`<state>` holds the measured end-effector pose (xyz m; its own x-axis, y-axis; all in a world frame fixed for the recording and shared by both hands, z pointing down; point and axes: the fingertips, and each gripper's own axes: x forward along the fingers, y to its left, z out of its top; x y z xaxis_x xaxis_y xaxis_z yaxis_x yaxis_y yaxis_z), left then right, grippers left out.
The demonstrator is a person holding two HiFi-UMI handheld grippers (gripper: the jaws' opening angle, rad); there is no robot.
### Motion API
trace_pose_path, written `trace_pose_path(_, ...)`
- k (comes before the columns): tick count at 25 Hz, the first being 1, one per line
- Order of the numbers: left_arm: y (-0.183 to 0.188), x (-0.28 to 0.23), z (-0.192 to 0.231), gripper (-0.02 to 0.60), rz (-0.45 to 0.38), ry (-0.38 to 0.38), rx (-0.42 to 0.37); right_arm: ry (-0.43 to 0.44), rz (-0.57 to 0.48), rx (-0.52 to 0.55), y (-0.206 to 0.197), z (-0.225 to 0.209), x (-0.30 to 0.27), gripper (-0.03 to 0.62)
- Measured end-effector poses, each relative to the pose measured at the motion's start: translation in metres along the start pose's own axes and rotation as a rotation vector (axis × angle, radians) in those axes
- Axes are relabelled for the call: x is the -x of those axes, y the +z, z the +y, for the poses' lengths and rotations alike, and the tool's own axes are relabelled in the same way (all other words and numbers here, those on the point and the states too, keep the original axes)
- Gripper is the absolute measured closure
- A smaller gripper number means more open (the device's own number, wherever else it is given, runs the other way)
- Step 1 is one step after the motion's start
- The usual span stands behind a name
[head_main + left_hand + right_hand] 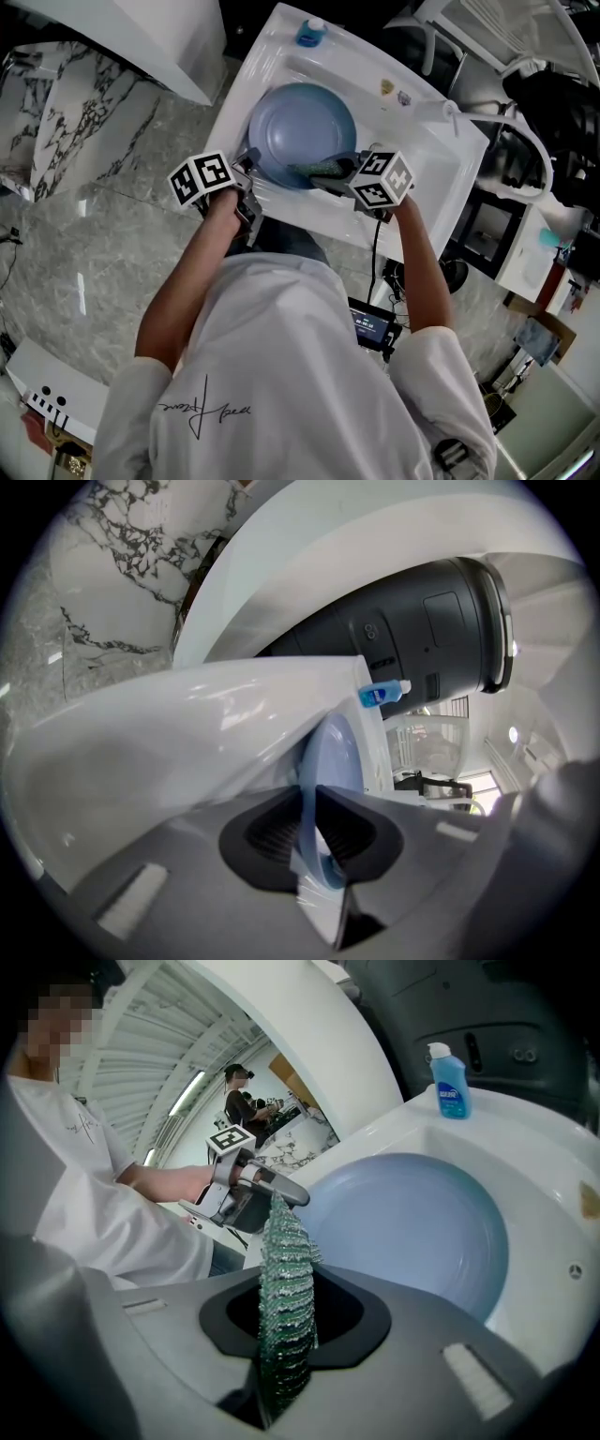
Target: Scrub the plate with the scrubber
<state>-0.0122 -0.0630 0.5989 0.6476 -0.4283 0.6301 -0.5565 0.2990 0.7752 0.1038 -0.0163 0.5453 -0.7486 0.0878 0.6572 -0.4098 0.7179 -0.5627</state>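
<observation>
A pale blue plate [302, 129] rests in the white sink [427, 178]. My left gripper [251, 169] is shut on the plate's left rim; in the left gripper view the plate's edge [330, 761] runs up between the dark jaws of that gripper [314, 832]. My right gripper [339, 174] is shut on a green sparkly scrubber [317, 170] that lies against the plate's near rim. In the right gripper view the scrubber [284, 1288] stands upright between the jaws of the gripper [286, 1321], with the plate [412, 1232] beyond it to the right.
A blue soap bottle [309, 34] stands at the sink's far rim, also seen as the bottle [450, 1082] in the right gripper view. A marble wall panel [56, 112] is at left. Shelving and equipment [539, 216] crowd the right side.
</observation>
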Motion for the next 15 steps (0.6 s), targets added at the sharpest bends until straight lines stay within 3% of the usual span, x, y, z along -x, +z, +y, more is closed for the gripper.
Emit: trace_pose_path(15,0.0,0.001,-0.001,0.48,-0.001,0.004,-0.003,-0.114,-0.085,-0.118,0.001,-0.035,0.028,0.534)
